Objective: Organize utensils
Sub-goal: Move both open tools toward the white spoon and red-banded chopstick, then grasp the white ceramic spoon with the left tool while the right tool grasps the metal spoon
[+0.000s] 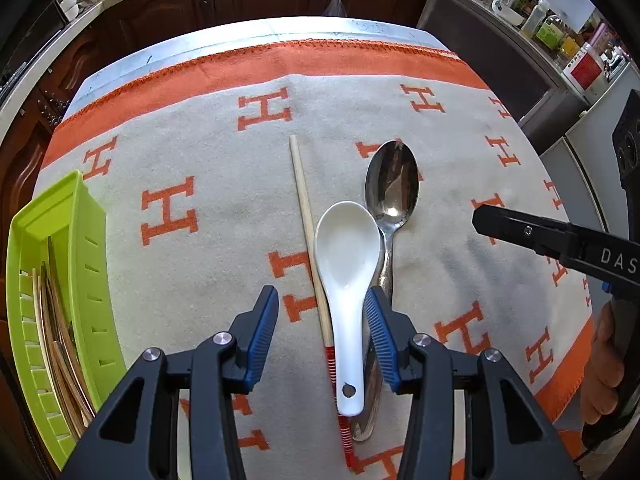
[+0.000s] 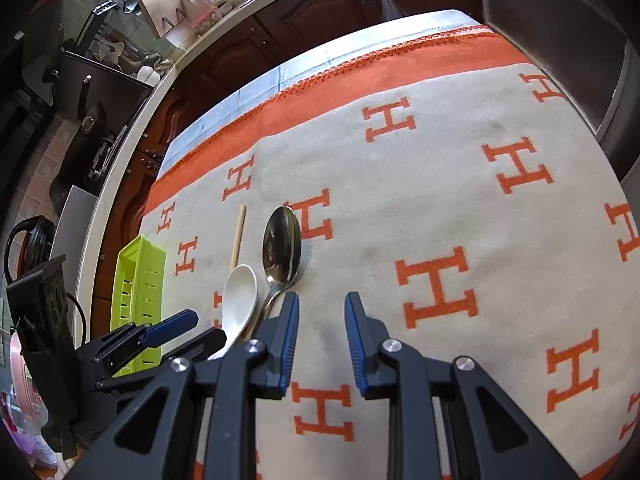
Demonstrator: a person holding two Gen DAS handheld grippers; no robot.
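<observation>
1. The table [image 1: 360, 26] carries a grey blanket [image 1: 224, 208] with an orange border and orange H letters, which covers nearly all of its top.
2. A lime green tray [image 1: 76, 240] sits at the blanket's left edge and holds several wooden chopsticks [image 1: 60, 320] lying lengthwise inside it.
3. The left gripper [image 1: 322, 312] hangs over the middle of the blanket, its blue-padded fingers [image 1: 262, 332] apart; the white ceramic spoon's handle lies between them, and no pad presses on it.
4. The right gripper [image 2: 322, 316] hovers over bare blanket just right of the utensils, its fingers [image 2: 290, 336] a little apart with nothing between them.
5. A metal spoon [image 1: 392, 180] lies bowl-up on the blanket, its handle running partly under the white ceramic spoon [image 1: 346, 248].
6. The white ceramic spoon rests bowl-up, touching the metal spoon on its right.
7. A single chopstick [image 1: 306, 216] with a red-striped end lies just left of the white spoon, passing under its handle.
</observation>
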